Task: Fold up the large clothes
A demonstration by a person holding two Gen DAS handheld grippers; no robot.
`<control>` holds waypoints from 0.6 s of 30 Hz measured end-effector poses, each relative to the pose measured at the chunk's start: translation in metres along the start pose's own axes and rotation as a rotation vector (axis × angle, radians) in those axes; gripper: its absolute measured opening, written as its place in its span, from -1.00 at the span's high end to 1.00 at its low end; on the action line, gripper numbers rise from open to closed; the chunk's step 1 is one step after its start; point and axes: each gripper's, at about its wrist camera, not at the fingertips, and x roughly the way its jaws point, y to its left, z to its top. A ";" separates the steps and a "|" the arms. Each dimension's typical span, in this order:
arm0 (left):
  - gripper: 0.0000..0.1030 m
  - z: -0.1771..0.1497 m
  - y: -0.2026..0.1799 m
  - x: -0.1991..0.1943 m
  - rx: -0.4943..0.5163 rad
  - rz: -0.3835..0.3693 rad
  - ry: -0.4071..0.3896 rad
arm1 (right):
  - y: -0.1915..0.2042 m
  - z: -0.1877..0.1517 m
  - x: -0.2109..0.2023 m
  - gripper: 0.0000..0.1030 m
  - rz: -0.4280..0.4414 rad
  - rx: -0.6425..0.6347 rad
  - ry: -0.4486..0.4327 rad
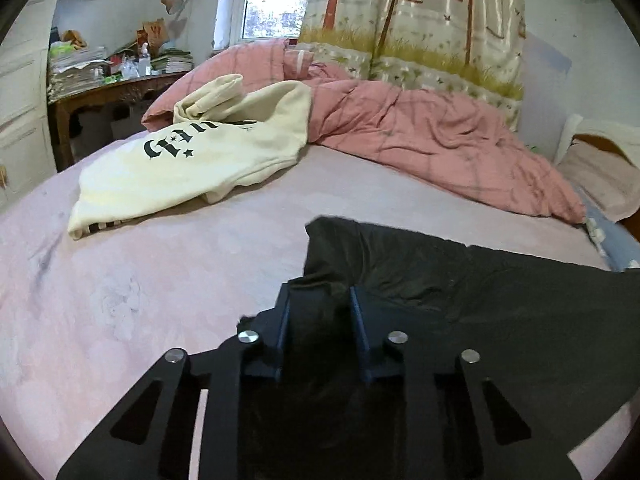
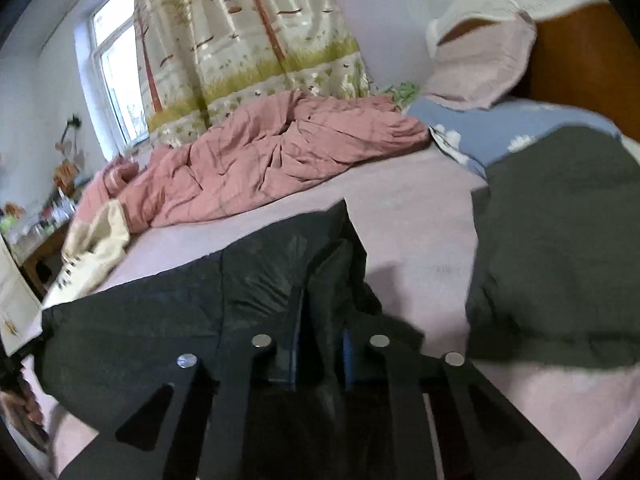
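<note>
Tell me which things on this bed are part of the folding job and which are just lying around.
In the job: dark fabric garment, left gripper, right gripper, cream printed sweatshirt.
Lying about: crumpled pink quilt, blue flowered pillow, cluttered wooden desk.

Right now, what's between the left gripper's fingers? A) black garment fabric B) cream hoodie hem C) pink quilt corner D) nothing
A: in the left wrist view the left gripper has a fold of the black garment pinched between its fingers, while the cream hoodie and pink quilt lie farther back on the bed, untouched.
</note>
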 end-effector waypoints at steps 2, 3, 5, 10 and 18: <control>0.55 -0.002 0.000 0.013 -0.009 0.026 0.011 | 0.007 0.004 0.028 0.72 -0.047 -0.023 0.064; 0.55 -0.002 0.001 0.021 -0.012 0.034 0.026 | 0.008 0.003 0.040 0.72 -0.067 -0.018 0.095; 0.55 -0.003 0.000 0.034 -0.015 0.042 0.046 | 0.006 -0.003 0.056 0.72 -0.090 0.002 0.131; 0.55 0.001 0.007 0.050 -0.034 0.044 0.071 | 0.001 -0.004 0.073 0.72 -0.109 -0.003 0.154; 0.41 -0.003 0.013 0.061 -0.056 0.044 0.116 | -0.006 -0.012 0.082 0.71 -0.096 0.027 0.185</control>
